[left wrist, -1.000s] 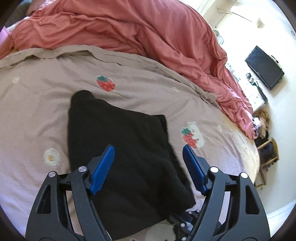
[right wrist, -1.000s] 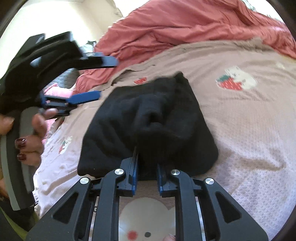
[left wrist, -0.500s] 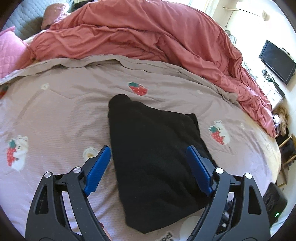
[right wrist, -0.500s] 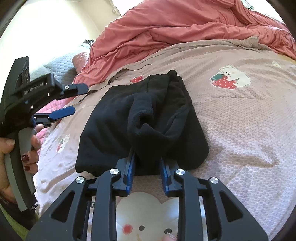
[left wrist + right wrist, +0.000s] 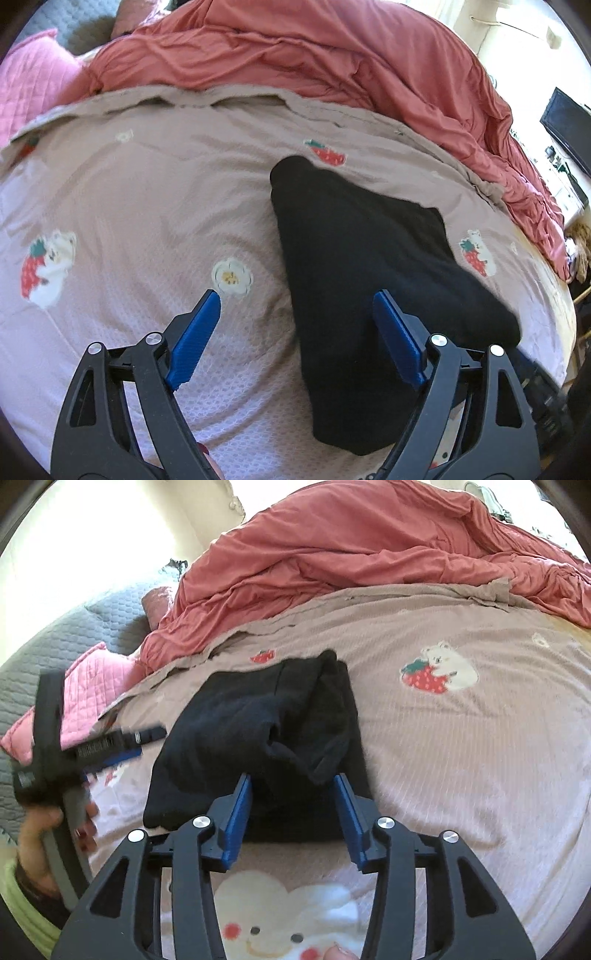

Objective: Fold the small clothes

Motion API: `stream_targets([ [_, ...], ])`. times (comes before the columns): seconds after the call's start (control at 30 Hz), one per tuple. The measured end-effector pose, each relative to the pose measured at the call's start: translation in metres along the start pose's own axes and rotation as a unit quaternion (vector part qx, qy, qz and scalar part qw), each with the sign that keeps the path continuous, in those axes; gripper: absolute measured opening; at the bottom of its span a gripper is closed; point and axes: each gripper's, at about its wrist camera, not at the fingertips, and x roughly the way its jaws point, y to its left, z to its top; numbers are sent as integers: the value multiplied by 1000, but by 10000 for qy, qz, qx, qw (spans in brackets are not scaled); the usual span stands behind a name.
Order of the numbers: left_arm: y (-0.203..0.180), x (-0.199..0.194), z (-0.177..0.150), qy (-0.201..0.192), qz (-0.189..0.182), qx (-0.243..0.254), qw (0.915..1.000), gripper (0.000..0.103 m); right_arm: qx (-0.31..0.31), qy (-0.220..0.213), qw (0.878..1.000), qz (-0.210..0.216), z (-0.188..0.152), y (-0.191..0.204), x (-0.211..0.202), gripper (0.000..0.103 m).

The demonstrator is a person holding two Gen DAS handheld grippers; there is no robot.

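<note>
A black garment (image 5: 369, 251), folded into a rough wedge, lies on the beige bedcover (image 5: 147, 206) printed with strawberries and bears. My left gripper (image 5: 295, 295) hovers over the garment's left edge. Its jaws are wide and closing a little, and nothing is pressed between them. In the right wrist view, a bunched fold of the garment (image 5: 258, 720) sits between the blue pads of my right gripper (image 5: 292, 777). Those jaws are opening and the pads no longer pinch the cloth. The left gripper (image 5: 153, 743) shows blurred at the left, held by a hand (image 5: 37, 823).
A rumpled red duvet (image 5: 314, 55) is heaped along the far side of the bed. A pink quilted pillow (image 5: 92, 686) and a grey quilted headboard (image 5: 55, 638) are at the left. A dark screen (image 5: 569, 122) and clutter stand beyond the bed's right edge.
My right gripper's jaws have spread and released the garment's fold they were pinching. The left gripper has shifted left off the garment's middle and sunk toward the bed.
</note>
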Motion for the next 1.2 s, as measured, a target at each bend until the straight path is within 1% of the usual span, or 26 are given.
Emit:
stream_targets([
  [0.1,0,2,-6,-68,-177,-34,9998,67,13,23,10000,70,11,0,-2,47],
  [0.2,-7,0,-10,-134,-333,113,9993,67,38,180,9997,152,17,-3,-6,48],
  [0.33,-15,-3,-15,-271,-461,356,9979,67,281,89,9995,121,25,-15,-19,50],
  [0.4,-20,4,-20,-132,-496,475,9976,67,365,70,9993,35,34,-19,-15,50],
  [0.5,-29,13,-33,-19,-583,666,9961,66,367,273,9988,162,52,-16,4,51],
  [0.57,-33,16,-41,-73,-494,843,9952,66,251,491,9983,165,64,-11,23,51],
  [0.63,-31,16,-41,-101,-552,883,9945,66,126,641,9979,6,77,-6,46,51],
  [0.73,-25,15,-40,-63,-738,763,9943,66,10,805,9964,-279,90,-3,76,51],
  [0.77,-24,15,-41,-70,-751,763,9942,66,15,893,9955,-307,93,-1,85,51],
  [0.83,-26,15,-42,-107,-739,812,9939,66,25,1010,9947,-212,95,0,95,49],
  [0.9,-28,14,-42,-147,-725,871,9935,66,-7,1086,9931,-442,96,0,109,49],
  [0.93,-28,13,-43,-162,-728,879,9933,66,21,1116,9926,-485,96,-2,113,46],
  [0.97,-27,13,-43,-171,-747,871,9932,67,26,1182,9922,-403,94,-3,118,38],
  [1.0,-26,13,-42,-171,-780,855,9931,67,-12,1218,9919,-364,93,-2,121,34],
  [1.03,-26,13,-42,-175,-800,846,9930,68,-69,1224,9919,-328,91,-1,124,21],
  [1.07,-25,13,-41,-188,-814,842,9929,68,-148,1191,9924,-270,89,0,125,11],
  [1.13,-26,12,-41,-208,-814,845,9929,68,-296,1082,9934,-241,89,4,121,7],
  [1.2,-27,10,-41,-228,-808,874,9926,68,-420,882,9950,-219,93,8,110,6],
])
